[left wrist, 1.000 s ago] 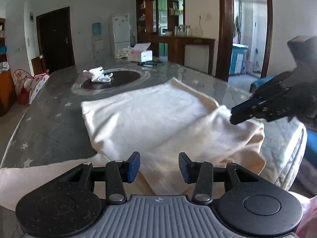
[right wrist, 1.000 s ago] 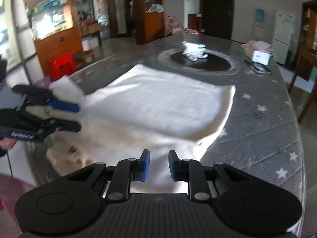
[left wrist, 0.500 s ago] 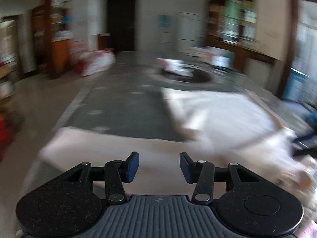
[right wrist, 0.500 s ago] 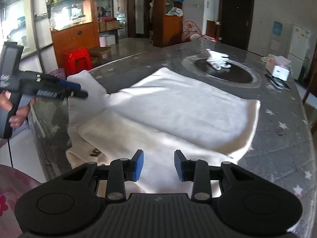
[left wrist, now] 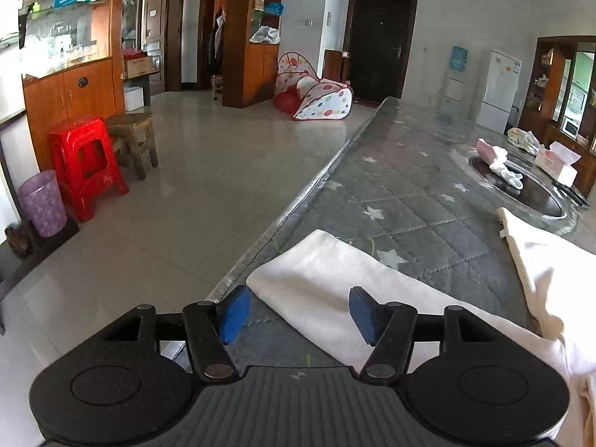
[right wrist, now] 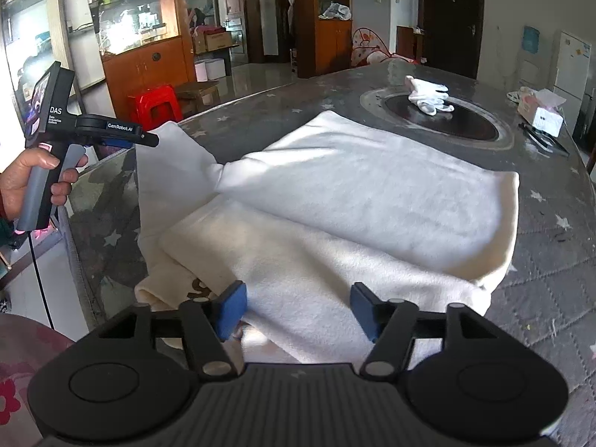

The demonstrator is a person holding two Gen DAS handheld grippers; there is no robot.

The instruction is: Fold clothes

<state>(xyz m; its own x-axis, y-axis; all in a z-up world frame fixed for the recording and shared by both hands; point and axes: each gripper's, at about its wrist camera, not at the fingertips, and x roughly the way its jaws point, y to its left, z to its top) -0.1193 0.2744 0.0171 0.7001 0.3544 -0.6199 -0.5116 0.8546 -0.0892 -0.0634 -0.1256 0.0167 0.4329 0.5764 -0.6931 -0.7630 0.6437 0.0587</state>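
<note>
- The cream garment (right wrist: 372,193) lies spread on the quilted grey table cover (right wrist: 540,298), its body folded over on itself so that a doubled layer faces the table's dark round inset (right wrist: 443,119). This leaves a flat, wide panel for a further fold.
- One sleeve (left wrist: 335,290) extends from the garment body toward the table edge, on the side away from the inset. It is not tucked in.
- The left gripper (left wrist: 294,313) hovers low at the sleeve's end, jaws wide apart and holding nothing. The cuff lies between the blue pads (left wrist: 232,311), a position suited to closing on it.
- The right gripper (right wrist: 296,311) is likewise spread and empty, just above the garment's near hem, on the side opposite the inset. From there it could pin or lift that edge.
- White gloves (right wrist: 426,98) rest on the inset, clear of the garment.
</note>
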